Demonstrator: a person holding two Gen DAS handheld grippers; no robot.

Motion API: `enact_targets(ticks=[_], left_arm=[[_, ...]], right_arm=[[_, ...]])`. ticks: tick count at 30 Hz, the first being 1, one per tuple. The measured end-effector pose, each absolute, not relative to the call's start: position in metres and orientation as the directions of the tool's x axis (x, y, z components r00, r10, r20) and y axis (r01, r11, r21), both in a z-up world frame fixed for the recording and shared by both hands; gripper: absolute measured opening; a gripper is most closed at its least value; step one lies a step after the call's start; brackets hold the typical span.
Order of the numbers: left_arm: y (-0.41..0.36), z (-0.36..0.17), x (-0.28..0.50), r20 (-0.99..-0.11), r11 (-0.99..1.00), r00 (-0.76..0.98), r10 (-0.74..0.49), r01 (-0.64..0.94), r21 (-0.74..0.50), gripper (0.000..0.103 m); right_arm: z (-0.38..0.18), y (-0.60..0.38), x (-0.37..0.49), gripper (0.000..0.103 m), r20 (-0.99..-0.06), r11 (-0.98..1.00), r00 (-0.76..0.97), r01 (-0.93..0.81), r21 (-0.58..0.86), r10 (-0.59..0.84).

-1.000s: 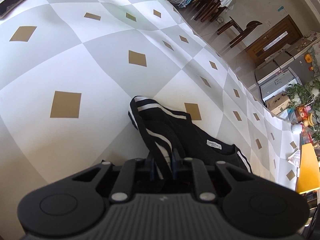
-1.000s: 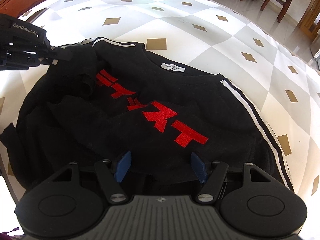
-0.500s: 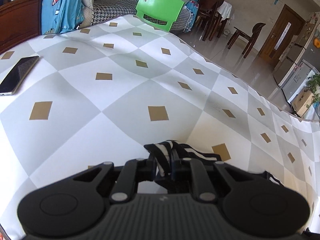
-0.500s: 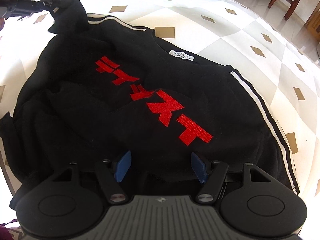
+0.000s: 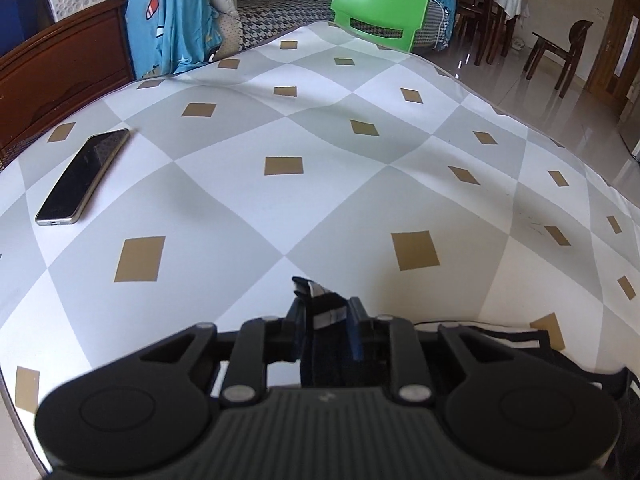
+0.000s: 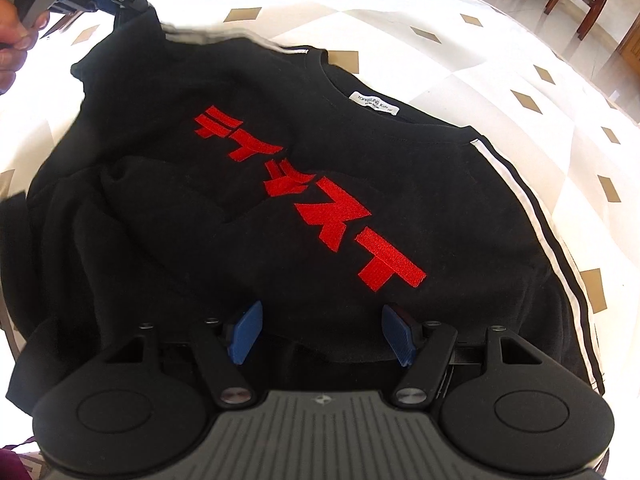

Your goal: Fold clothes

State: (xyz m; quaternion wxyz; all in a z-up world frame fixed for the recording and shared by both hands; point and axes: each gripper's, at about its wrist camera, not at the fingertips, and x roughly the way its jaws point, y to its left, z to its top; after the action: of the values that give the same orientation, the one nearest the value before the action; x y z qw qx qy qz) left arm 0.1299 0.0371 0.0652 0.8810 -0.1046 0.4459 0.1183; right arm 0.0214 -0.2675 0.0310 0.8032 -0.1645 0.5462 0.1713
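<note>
One black sweatshirt, one phone, one green chair, two claws.

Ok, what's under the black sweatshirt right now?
The checkered bed cover shows all around the black sweatshirt, so it lies on that. Whatever is directly beneath the fabric is covered; nothing else can be confirmed there.

We note a black sweatshirt lying face up and rumpled on the checked surface: red block characters across the chest, white neck label, white-striped sleeves. One striped cuff is lifted off it, probably the far sleeve's.
</note>
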Motion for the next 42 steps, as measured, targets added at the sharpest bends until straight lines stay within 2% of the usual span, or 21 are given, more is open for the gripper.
enact_targets(ticks=[4,6,14,16,18,20,23,26,29,36,42], left_arm=[[0.032,0.071,0.127,-0.797,0.955,0.599,0.078,-0.275,-0.113,0.033],[0.017,0.074,0.124,-0.793,0.969,0.609,0.03,-0.212,-0.126,0.044],[-0.035,0.067,0.115,-0.817,0.982,0.56,-0.14,-0.027,-0.187,0.053],[-0.043,0.064,0.112,-0.822,0.984,0.551,-0.144,-0.01,-0.179,0.057],[-0.05,0.063,0.11,-0.824,0.985,0.548,-0.145,0.002,-0.172,0.067],[-0.054,0.066,0.108,-0.813,0.987,0.565,-0.137,0.006,-0.161,0.068],[-0.059,0.084,0.101,-0.751,0.992,0.652,-0.104,0.015,-0.124,0.069],[-0.055,0.106,0.097,-0.678,0.995,0.733,-0.054,-0.02,-0.101,0.08],[-0.044,0.122,0.097,-0.647,0.991,0.761,-0.036,-0.057,-0.122,0.082],[-0.042,0.106,0.107,-0.743,0.966,0.632,-0.222,0.042,-0.254,0.083],[-0.054,0.061,0.108,-0.824,0.971,0.523,-0.217,0.032,-0.235,0.083]], right_arm=[[0.034,-0.268,0.021,0.065,-0.935,0.89,0.338,-0.451,-0.063,0.105],[0.036,-0.27,0.021,0.065,-0.934,0.895,0.337,-0.444,-0.051,0.114],[0.056,-0.29,0.024,0.065,-0.91,0.924,0.375,-0.381,0.021,0.175],[0.062,-0.297,0.026,0.065,-0.898,0.932,0.393,-0.359,0.048,0.198],[0.067,-0.306,0.029,0.065,-0.886,0.942,0.412,-0.327,0.074,0.213],[0.07,-0.315,0.034,0.065,-0.879,0.956,0.427,-0.277,0.099,0.214],[0.072,-0.329,0.041,0.065,-0.868,0.971,0.449,-0.2,0.132,0.21],[0.072,-0.335,0.047,0.065,-0.862,0.978,0.465,-0.146,0.15,0.202],[0.069,-0.336,0.052,0.065,-0.861,0.977,0.463,-0.126,0.173,0.212],[0.061,-0.327,0.06,0.065,-0.869,0.977,0.448,-0.132,0.165,0.207],[0.054,-0.325,0.066,0.065,-0.874,0.979,0.444,-0.117,0.164,0.2]])
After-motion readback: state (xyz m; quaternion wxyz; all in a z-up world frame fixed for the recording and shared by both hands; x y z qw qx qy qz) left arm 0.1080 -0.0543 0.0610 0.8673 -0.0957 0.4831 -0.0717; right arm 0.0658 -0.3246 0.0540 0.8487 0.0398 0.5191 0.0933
